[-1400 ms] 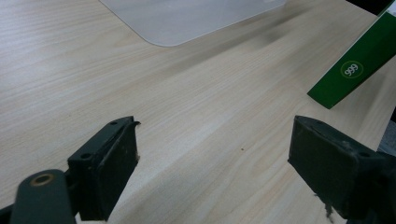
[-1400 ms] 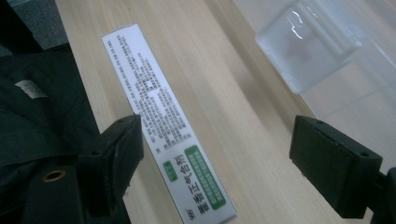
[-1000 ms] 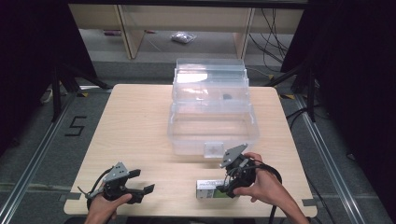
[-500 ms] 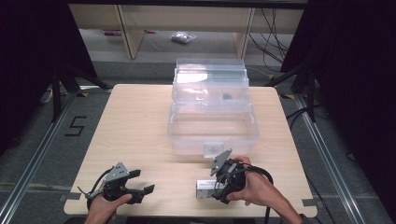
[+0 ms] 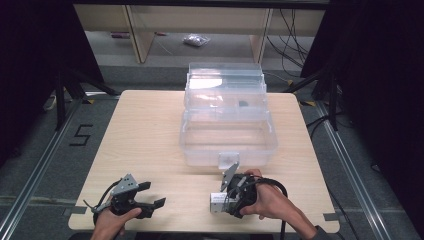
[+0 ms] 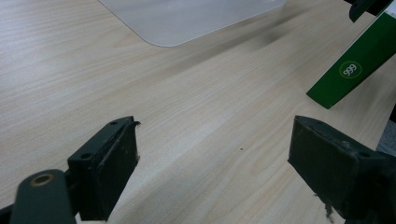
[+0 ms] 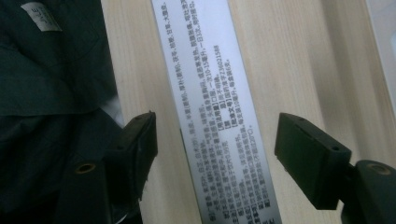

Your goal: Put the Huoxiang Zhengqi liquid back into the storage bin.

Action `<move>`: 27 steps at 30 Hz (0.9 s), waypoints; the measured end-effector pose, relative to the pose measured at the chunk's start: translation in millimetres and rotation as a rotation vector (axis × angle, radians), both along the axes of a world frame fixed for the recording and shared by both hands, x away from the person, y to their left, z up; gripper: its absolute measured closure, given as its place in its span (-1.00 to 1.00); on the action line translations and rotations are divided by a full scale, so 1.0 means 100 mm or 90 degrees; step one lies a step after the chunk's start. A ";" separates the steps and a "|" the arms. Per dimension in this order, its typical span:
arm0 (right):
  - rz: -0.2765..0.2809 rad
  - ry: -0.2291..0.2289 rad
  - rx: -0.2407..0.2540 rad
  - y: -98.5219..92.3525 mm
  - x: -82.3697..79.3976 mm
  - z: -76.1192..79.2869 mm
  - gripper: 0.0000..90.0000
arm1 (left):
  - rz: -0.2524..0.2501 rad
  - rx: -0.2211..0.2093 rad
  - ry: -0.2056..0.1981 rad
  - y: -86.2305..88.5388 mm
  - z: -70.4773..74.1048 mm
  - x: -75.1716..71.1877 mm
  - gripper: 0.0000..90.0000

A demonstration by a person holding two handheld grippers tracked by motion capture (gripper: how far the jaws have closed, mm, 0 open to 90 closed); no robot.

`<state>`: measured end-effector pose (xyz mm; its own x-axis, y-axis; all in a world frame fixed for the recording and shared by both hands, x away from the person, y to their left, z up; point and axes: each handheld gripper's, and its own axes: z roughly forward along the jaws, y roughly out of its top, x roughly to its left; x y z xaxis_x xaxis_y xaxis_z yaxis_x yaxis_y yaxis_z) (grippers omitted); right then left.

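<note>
Meanwhile your left tongs (image 5: 150, 195) rested wide and empty at the near left of the bench (image 5: 145, 135), keeping clear. Farther right, your right tongs (image 7: 215, 154) straddled the small box (image 7: 210, 107) lying near the bench's front edge; their jaws had just been closing, pads not yet pressing, likely to lift it toward the clear bin (image 5: 227, 147) beyond.

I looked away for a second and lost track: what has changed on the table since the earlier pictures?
The right gripper came nearer the person and down over the small box at the near table edge. Its jaws have just been closing, with the box between them but not yet pressed. The left gripper kept its place, open, and the clear plastic bin stayed where it was.
</note>
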<state>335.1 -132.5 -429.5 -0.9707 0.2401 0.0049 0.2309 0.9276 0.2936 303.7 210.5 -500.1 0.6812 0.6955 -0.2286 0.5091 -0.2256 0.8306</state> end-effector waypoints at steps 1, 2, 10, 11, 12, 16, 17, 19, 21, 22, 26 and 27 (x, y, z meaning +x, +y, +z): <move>-0.016 -0.006 -0.025 0.01 0.00 -0.01 -0.26 | 0.004 -0.003 -0.003 0.00 0.00 0.00 -0.67; 0.000 -0.007 -0.030 0.02 0.02 -0.02 -0.24 | -0.001 0.001 0.001 0.00 0.00 0.00 -0.67; 0.014 0.002 -0.061 0.04 0.03 -0.06 0.02 | 0.000 -0.003 0.000 0.00 -0.01 0.00 -0.67; 0.017 0.002 -0.062 0.05 0.04 -0.06 0.04 | -0.001 -0.003 0.001 -0.01 0.00 0.00 -0.67; 0.017 0.002 -0.062 0.05 0.04 -0.06 0.04 | -0.001 -0.003 0.001 -0.01 0.00 0.00 -0.67; 0.047 0.000 -0.074 0.07 0.04 -0.07 0.18 | -0.002 -0.003 0.001 0.00 -0.01 0.00 -0.67; 0.057 -0.002 -0.081 0.07 0.04 -0.07 0.22 | -0.001 0.000 0.002 0.00 0.00 0.00 -0.67; 0.084 -0.014 -0.087 0.07 0.07 -0.08 0.28 | -0.001 -0.004 0.001 0.00 0.00 0.00 -0.67; 0.081 -0.008 -0.091 0.06 0.08 -0.09 0.30 | -0.001 -0.002 0.002 -0.01 -0.01 0.00 -0.67; 0.081 -0.008 -0.091 0.06 0.08 -0.09 0.30 | -0.001 -0.002 0.002 -0.01 -0.01 0.00 -0.67; 0.097 -0.003 -0.107 0.09 0.08 -0.08 0.38 | -0.001 -0.003 0.001 0.00 -0.01 0.00 -0.67; 0.098 -0.003 -0.129 0.13 0.06 -0.06 0.42 | -0.001 -0.002 0.001 0.00 -0.01 0.00 -0.67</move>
